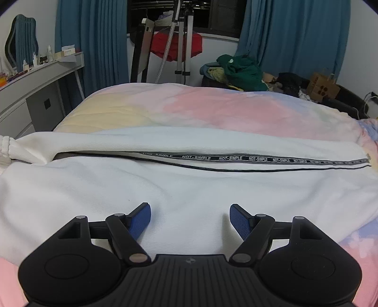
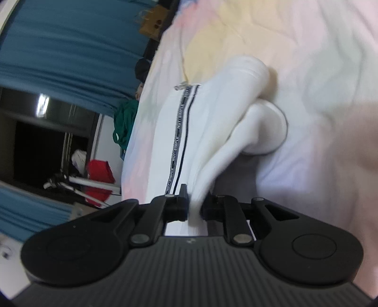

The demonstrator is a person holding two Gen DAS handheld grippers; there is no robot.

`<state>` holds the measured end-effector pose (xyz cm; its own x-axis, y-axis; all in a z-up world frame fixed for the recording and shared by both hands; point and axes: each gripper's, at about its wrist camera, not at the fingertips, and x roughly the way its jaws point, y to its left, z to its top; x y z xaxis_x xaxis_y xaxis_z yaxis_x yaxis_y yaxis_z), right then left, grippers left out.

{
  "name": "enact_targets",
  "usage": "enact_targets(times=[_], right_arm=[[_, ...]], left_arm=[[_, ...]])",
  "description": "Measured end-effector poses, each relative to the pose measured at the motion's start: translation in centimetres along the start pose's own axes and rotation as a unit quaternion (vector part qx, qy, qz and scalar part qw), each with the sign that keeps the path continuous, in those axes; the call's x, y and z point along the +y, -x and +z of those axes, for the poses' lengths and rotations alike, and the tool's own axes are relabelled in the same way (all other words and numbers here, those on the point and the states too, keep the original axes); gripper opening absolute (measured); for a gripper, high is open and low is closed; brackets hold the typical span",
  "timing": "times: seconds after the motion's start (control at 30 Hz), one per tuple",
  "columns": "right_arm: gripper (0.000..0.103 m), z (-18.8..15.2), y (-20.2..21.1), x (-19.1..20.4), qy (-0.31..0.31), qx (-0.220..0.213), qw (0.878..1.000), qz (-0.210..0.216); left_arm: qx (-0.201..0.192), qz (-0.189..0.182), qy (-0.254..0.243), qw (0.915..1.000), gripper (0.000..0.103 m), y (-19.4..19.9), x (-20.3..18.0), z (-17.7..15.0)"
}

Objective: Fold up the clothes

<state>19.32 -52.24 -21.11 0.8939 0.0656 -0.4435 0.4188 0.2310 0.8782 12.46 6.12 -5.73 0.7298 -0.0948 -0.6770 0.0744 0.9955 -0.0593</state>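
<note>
In the left wrist view, one white jacket [image 1: 189, 189] lay spread across the pastel bedspread [image 1: 189, 111], its lettered black zipper tape [image 1: 248, 158] running left to right, while the left gripper [image 1: 190, 212] hovered over the near hem with its two blue pads [image 1: 141, 218] spread wide, holding nothing, bare bedspread beyond the far edge. In the blurred right wrist view, the right gripper [image 2: 195, 207] was clamped on a fold of the jacket [image 2: 205, 132], lifted from the bedspread [image 2: 295, 47].

- Teal curtains [image 1: 94, 40] flank a dark window [image 1: 184, 14].
- A grey desk [image 1: 35, 80] stands along the left wall.
- A pastel bedspread [image 1: 189, 106] covers the bed.
</note>
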Motion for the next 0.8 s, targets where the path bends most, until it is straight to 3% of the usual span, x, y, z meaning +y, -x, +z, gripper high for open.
enact_targets(times=[0.17,0.37,0.43,0.53,0.63,0.8], right_arm=[[0.036,0.5,-2.1,-0.9,-0.002,0.009,1.0,0.006],[0.036,0.9,-4.3,-1.3,-0.004,-0.005,1.0,0.029],[0.034,0.9,-4.7,-0.6,0.02,-0.015,0.999,0.021],[0.016,0.6,-4.7,0.5,0.072,-0.03,0.997,-0.009],[0.013,0.7,-4.5,1.0,0.09,-0.031,0.995,-0.018],[0.012,0.5,-3.5,2.6,0.126,-0.052,0.991,-0.009]], left_arm=[[0.008,0.009,0.009,0.9999,0.078,-0.7,0.0,-0.6],[0.018,0.028,-0.011,0.9994,0.079,-1.8,-0.5,-1.3],[0.011,0.035,-0.012,0.9993,0.08,-1.7,-0.6,-1.4],[-0.005,0.045,-0.011,0.9989,0.079,-1.4,-0.5,-1.3],[-0.02,0.05,-0.003,0.9985,0.079,-0.7,-0.2,-0.9],[0.004,0.068,-0.019,0.9975,0.081,-2.0,-0.4,-1.2]])
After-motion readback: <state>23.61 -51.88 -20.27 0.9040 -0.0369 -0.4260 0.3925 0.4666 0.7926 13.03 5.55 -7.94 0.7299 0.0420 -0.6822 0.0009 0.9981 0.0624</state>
